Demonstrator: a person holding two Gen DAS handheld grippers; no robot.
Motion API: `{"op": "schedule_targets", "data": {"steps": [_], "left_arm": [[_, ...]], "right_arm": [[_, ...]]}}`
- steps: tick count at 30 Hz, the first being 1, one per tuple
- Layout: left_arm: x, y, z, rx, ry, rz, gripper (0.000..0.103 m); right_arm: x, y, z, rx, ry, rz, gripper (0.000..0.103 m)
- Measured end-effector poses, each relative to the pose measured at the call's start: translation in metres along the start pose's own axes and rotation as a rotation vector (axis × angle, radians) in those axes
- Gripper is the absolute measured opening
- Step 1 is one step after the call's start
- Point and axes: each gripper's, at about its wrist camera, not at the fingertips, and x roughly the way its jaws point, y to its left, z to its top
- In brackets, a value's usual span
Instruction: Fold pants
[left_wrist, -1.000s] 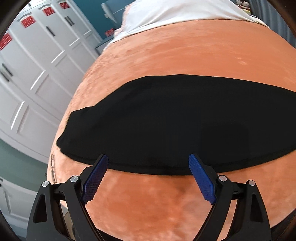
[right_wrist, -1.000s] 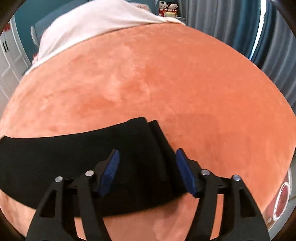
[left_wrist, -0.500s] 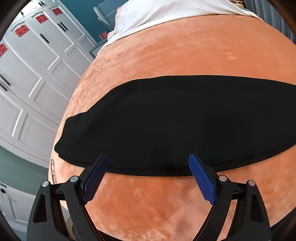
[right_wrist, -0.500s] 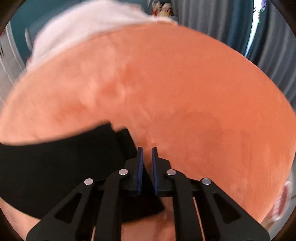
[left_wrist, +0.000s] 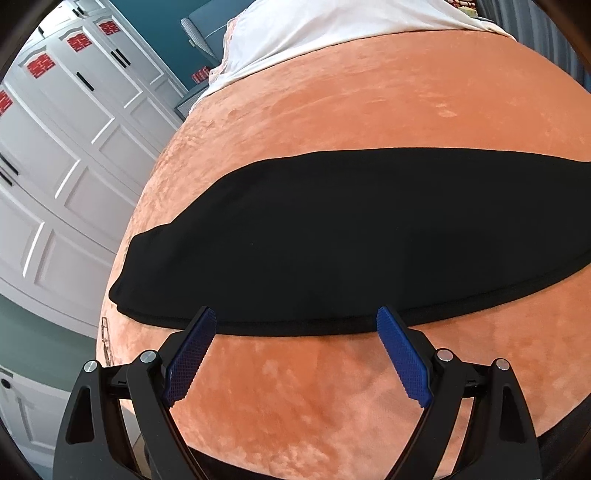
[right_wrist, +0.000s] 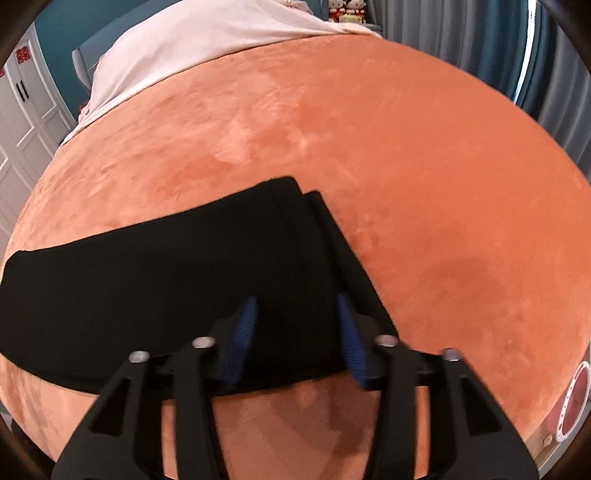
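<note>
Black pants (left_wrist: 332, 236) lie flat in a long strip across an orange plush bed cover (left_wrist: 369, 110). My left gripper (left_wrist: 295, 325) is open and empty, its blue pads at the pants' near edge toward their left end. In the right wrist view the pants (right_wrist: 166, 277) end at a layered right edge. My right gripper (right_wrist: 295, 317) is open a moderate width over that right end, with nothing held between the pads.
A white sheet (left_wrist: 351, 29) covers the far end of the bed. White cupboard doors (left_wrist: 55, 166) stand to the left. Grey and blue curtains (right_wrist: 517, 55) hang at the far right. The bed's near edge drops off just below both grippers.
The right gripper shut near the pants' right edge half a second ago and has opened again, now over the right end. The left gripper stayed open and edged slightly back.
</note>
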Motion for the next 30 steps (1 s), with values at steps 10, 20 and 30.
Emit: {"op": "schedule_targets", "data": {"steps": [10,20,30], "left_arm": [[-0.002,-0.008,0.0,0.023,0.001,0.001,0.087],[0.001,-0.015,-0.005,0.042,0.021,-0.007,0.087],[0.004,-0.005,-0.004,0.004,0.025,-0.019,0.087]], "right_arm": [[-0.005,-0.021,0.007,-0.034,-0.02,-0.092,0.021],[0.008,0.0,0.019,-0.088,0.007,-0.169,0.019],[-0.079,0.019,-0.011,-0.018,-0.119,-0.059,0.024]]}}
